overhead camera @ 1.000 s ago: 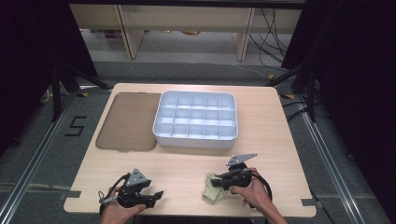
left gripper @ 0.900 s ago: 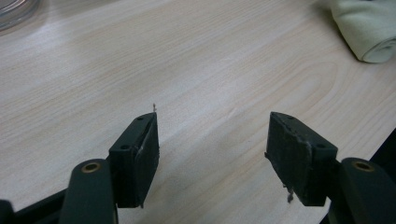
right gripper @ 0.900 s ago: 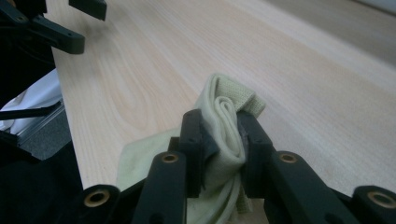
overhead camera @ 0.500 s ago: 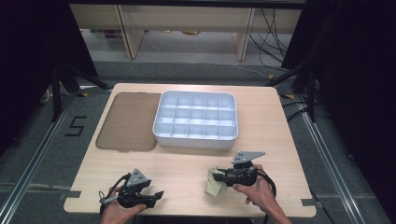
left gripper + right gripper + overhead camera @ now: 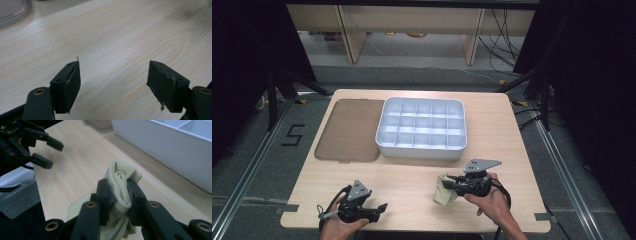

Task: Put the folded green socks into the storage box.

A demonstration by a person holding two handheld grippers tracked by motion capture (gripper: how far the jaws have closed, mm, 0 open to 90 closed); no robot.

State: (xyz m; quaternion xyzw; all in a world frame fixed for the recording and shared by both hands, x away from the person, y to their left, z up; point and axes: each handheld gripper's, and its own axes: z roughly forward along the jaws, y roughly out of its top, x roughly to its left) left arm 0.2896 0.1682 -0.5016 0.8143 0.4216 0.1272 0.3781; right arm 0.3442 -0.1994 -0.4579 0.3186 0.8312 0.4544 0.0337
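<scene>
A rolled pale yellow-green sock [image 5: 121,187] is pinched between the jaws of my right gripper [image 5: 119,191], which is shut on it. In the high view that right gripper [image 5: 451,185] holds the sock [image 5: 443,191] just above the table, in front of the white compartment tray [image 5: 422,149]. My left gripper [image 5: 113,75] rests near the table's front left edge with bare wood between its jaws; they have just been opening and stand open. From above, the left gripper [image 5: 379,209] points right. It also appears in the right gripper view as the left gripper [image 5: 50,153].
The white tray holds a grid of several compartments. A brownish clear lid [image 5: 348,129] lies flat to its left. The wooden table [image 5: 412,180] has open room between the two hands. Dark floor and stands surround the table.
My right gripper has risen a little with the sock, lifting it off the table. The left hand has stayed where it was.
</scene>
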